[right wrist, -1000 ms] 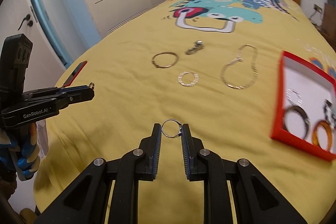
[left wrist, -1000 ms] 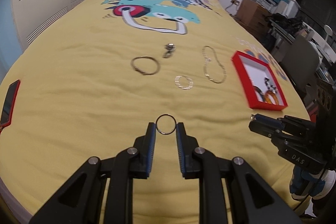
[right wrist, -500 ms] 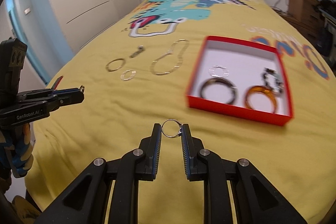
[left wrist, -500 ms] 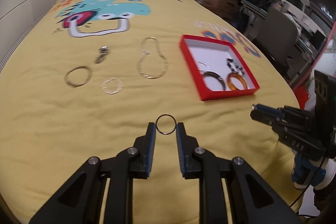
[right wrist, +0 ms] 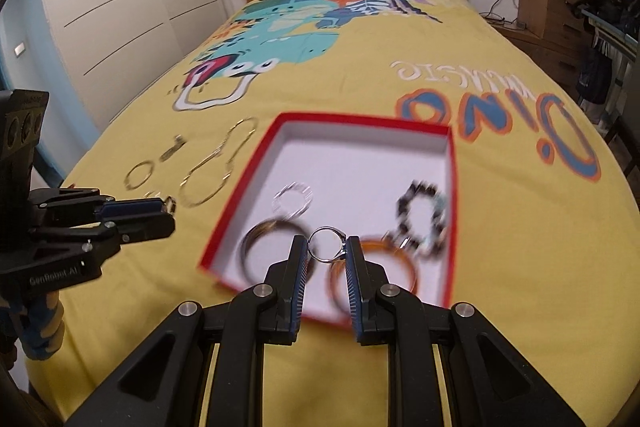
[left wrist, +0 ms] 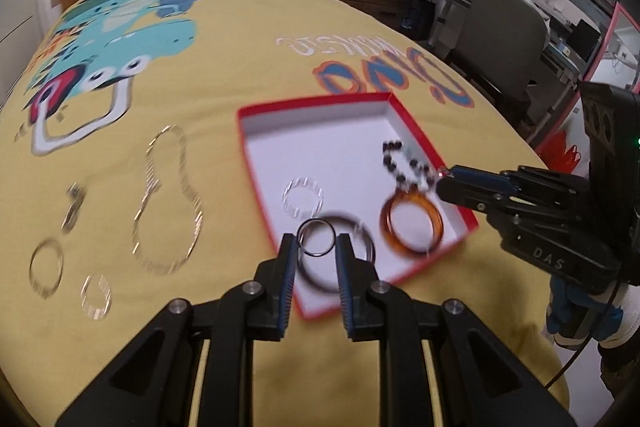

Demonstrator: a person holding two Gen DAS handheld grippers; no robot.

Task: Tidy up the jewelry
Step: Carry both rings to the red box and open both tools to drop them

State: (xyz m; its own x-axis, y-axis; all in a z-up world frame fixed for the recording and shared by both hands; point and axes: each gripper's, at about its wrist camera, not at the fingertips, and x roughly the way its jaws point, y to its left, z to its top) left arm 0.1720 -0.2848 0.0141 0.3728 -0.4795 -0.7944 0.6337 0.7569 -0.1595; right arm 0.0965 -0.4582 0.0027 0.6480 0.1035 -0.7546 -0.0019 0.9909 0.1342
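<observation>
Jewelry rings, thin dark metal [left wrist: 316, 237] in my left gripper [left wrist: 316, 257] and silver [right wrist: 326, 245] in my right gripper [right wrist: 327, 261], are both pinched above the red cardboard box [right wrist: 452, 187]; next I think I release them inside.

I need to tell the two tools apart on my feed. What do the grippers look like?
Both are matte black linkages with silver pivot bolts and blue ribbed finger pads. The left gripper reads "GenRobot.AI" in white on its side. The right gripper reads "DAS", trails a black cable, and has a green light on its camera block. Blue-and-white gloves hold both.
</observation>
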